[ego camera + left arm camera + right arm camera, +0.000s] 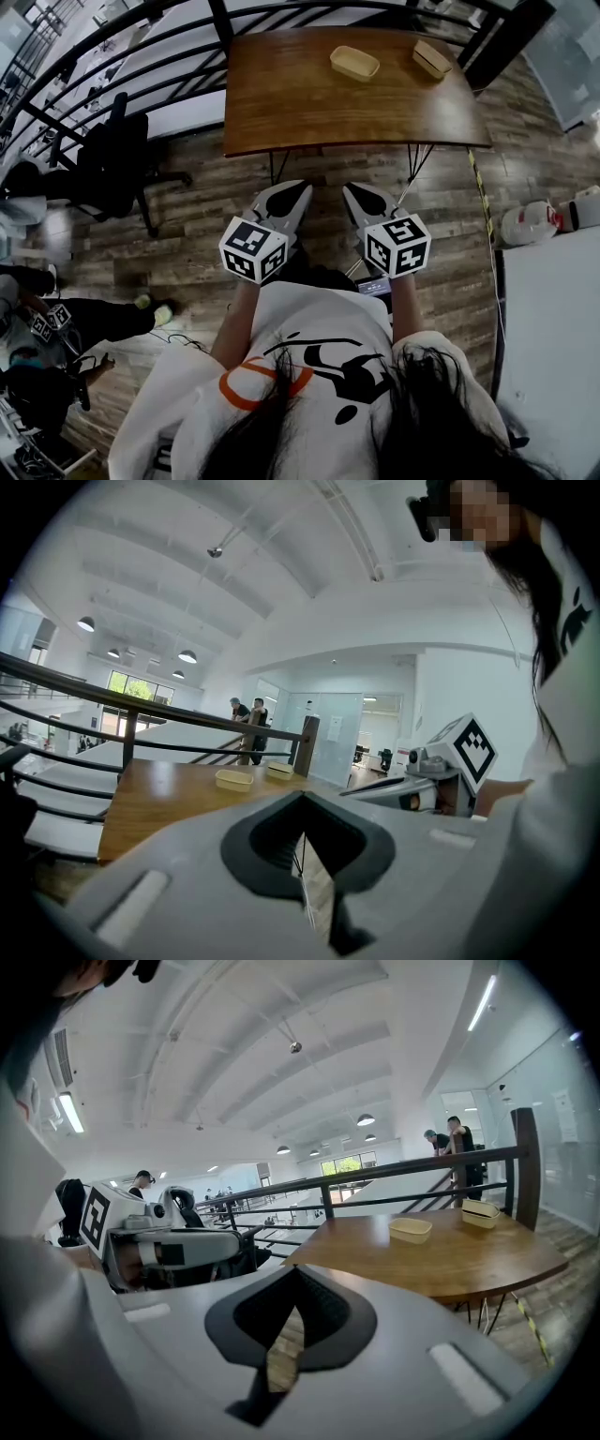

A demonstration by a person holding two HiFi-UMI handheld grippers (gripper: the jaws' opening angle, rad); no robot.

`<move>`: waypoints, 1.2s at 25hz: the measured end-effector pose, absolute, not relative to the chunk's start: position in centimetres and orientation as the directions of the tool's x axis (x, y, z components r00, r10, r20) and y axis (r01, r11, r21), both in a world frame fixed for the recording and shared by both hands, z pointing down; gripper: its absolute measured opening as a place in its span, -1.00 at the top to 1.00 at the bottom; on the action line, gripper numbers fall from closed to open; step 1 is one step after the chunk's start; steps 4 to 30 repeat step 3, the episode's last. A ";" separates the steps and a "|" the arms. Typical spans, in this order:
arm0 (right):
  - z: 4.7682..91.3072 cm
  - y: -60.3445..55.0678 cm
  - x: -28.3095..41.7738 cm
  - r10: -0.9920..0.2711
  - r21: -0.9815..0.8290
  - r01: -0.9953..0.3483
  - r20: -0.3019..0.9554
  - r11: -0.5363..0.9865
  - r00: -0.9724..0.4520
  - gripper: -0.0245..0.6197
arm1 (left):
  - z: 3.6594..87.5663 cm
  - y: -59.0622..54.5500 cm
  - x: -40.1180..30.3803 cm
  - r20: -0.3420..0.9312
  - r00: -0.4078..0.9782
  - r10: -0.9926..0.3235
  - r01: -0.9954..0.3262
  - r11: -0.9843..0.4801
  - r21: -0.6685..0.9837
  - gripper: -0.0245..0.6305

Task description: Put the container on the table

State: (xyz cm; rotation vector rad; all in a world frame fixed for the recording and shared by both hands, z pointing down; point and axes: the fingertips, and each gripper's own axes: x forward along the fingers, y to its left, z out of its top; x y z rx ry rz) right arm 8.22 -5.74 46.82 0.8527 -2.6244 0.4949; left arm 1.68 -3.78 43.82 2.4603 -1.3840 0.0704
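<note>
- Left gripper (296, 190) first: pinched together, nothing between the jaws, only a sliver of grey-brown plank floor (187, 225) showing through the slit. Same story with the right gripper (362, 194), closed on air. Parked side by side low in the middle of the head view, tight against the white printed shirt (309, 319). Guessing a rest pose, clear of everything.

- Agreed, looks idle. Any sign of the thing to move?

- Spotted two candidates: a shallow beige rectangular container (354, 63) near the top centre of the frame and a second beige container (432, 58) just right of it, apart from each other. Found both sitting flat on the dark brown wooden table (309, 103), up at its far edge by the black metal railing (221, 21).

- Already on the table, then? No way of picking the task's one from here.

- Same. Judging by that, either done or not started. Well apart from both claws anyway, with bare tabletop and floor in between, so no reaching either without stepping forward.

- Worth minding the black office chair (117, 157) at the left of the frame on the way round.
</note>
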 end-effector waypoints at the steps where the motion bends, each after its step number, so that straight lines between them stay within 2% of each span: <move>1: 46.9 -5.7 8.2 -0.494 -0.221 -0.611 0.415 0.760 -0.764 0.86 | 43.9 -3.8 1.7 0.195 0.531 -0.825 -0.840 -0.482 0.248 0.92; 30: 47.0 -5.6 8.2 -0.493 -0.221 -0.610 0.416 0.760 -0.764 0.86 | 44.0 -3.7 1.9 0.194 0.533 -0.824 -0.839 -0.484 0.249 0.92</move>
